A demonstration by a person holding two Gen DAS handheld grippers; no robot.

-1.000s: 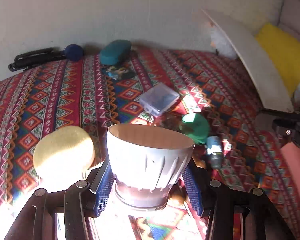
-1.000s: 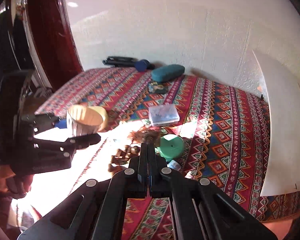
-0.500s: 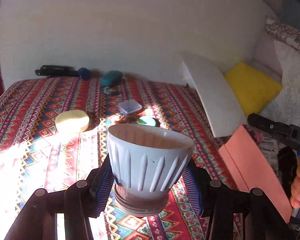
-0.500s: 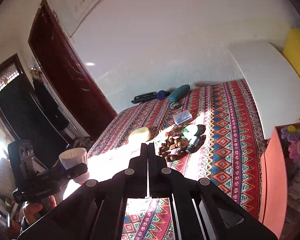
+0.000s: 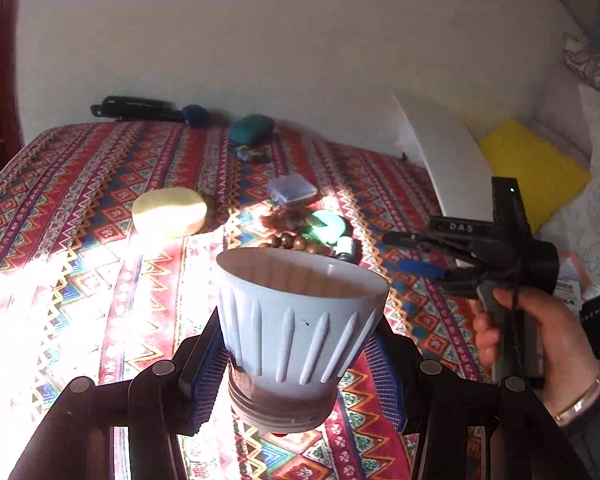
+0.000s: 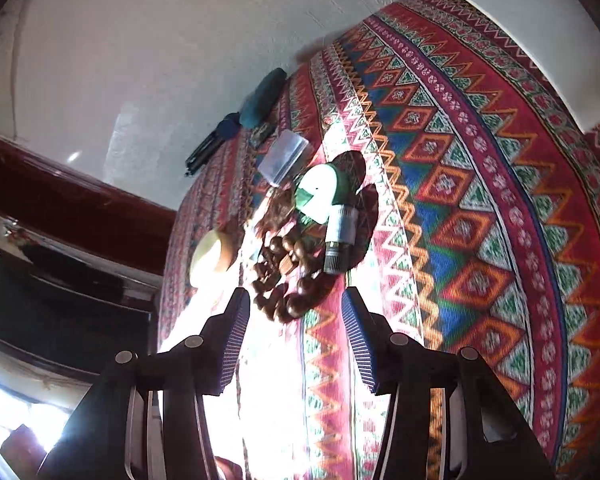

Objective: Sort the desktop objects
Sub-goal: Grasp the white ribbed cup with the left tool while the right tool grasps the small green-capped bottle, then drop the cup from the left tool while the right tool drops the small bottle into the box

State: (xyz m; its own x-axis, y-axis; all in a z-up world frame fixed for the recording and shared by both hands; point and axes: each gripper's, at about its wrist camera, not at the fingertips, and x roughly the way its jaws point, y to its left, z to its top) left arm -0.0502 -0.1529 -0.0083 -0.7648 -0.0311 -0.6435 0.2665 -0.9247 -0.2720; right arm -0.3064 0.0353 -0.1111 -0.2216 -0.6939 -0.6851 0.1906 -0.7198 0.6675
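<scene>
- Left: round pale-yellow sponge [image 5: 169, 211] lying on the red patterned woven cloth [image 5: 80, 184]; far behind it against the white wall, a black folded tripod with blue foam tip [image 5: 140, 109] and a teal oval case [image 5: 252, 129]
- Centre, low: left gripper [image 5: 296, 364] with blue-padded jaws clamped on the ribbed white cup with brown base [image 5: 298, 328], upright, held above the cloth
- Beyond the cup: clear plastic box [image 5: 292, 189]; brown wooden beads [image 6: 286, 276]; green-and-white round lid [image 6: 319, 196] touching a small grey cylinder [image 6: 340, 240]
- Right: right gripper [image 6: 296, 336], jaws apart and empty, just short of the beads; gripped by a hand [image 5: 540, 332] wearing a bracelet; white board [image 5: 444, 156] and yellow cushion [image 5: 536, 168] behind
</scene>
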